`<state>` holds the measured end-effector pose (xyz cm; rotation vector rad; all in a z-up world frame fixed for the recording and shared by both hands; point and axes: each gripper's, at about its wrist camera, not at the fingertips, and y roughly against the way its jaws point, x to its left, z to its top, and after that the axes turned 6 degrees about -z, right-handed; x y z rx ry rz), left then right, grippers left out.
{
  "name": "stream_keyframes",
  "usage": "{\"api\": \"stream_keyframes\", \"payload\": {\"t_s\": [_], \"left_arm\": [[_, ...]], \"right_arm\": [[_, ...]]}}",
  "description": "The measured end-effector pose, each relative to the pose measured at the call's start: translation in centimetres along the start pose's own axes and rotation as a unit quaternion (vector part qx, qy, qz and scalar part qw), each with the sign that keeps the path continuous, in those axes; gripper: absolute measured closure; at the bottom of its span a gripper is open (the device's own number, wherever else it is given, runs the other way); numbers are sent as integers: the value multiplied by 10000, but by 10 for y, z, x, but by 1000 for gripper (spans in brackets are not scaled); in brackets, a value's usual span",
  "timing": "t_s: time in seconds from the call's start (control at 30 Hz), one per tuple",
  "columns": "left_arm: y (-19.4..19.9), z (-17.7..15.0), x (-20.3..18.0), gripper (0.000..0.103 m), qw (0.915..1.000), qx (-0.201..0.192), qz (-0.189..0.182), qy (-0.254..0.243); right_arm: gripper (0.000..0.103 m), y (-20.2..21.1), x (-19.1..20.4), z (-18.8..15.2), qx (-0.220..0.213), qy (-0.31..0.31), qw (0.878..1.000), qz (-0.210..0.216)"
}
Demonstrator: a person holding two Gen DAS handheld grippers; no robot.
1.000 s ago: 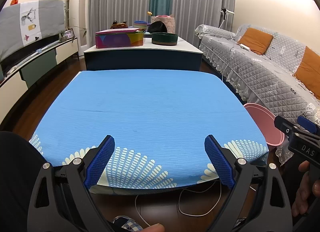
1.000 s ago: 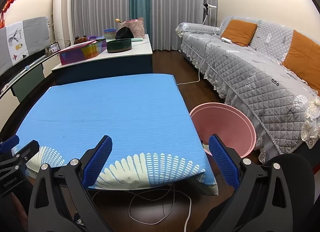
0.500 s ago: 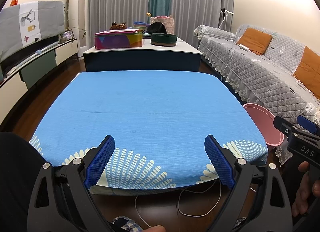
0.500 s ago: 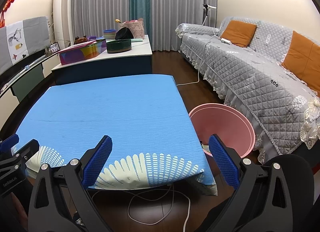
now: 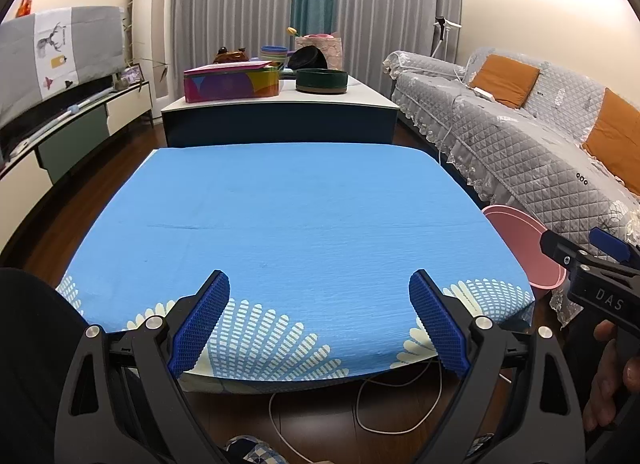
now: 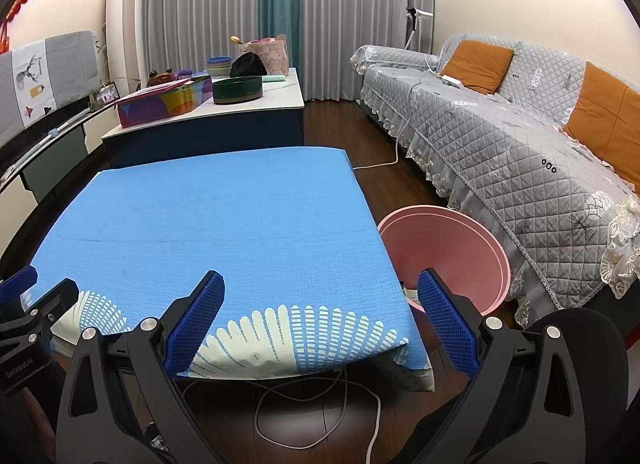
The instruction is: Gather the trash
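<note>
Left gripper [image 5: 318,318]: spread wide with nothing between its 2 blue ribbed pads [image 5: 200,324], held above the near edge of the table.
Right gripper [image 6: 320,320]: also spread wide and empty, held above the near right corner of the table; its tip shows at the right edge of the left wrist view, gripped by a hand [image 5: 612,380].
Blue tablecloth [image 5: 296,224]: covers the whole low table, with a white fan pattern along the near edge; no trash can be seen on it from either camera.
Pink bin [image 6: 444,252]: stands on the dark wood floor just beside the table's right edge, between the table and the sofa; a few small scraps show low inside it, too hidden to name.
Sofa [image 6: 500,136]: grey quilted cover with lace trim and orange cushions [image 6: 476,64], along the right wall.
White cable [image 6: 320,408]: loops on the floor under the near edge of the table.
Far table [image 5: 280,104]: white top, carrying a colourful tin box [image 5: 230,82], a dark green round tin [image 5: 322,80], stacked bowls and a pink bag.
</note>
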<state>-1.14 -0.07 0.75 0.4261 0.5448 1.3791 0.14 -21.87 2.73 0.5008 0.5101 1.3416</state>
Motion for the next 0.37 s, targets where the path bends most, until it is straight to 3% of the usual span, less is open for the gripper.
{"api": "stream_keyframes", "payload": {"t_s": [0.37], "left_arm": [[-3, 0, 4, 14, 9999, 95, 18, 81]], "right_arm": [[8, 0, -1, 0, 5, 0, 10000, 2]]}}
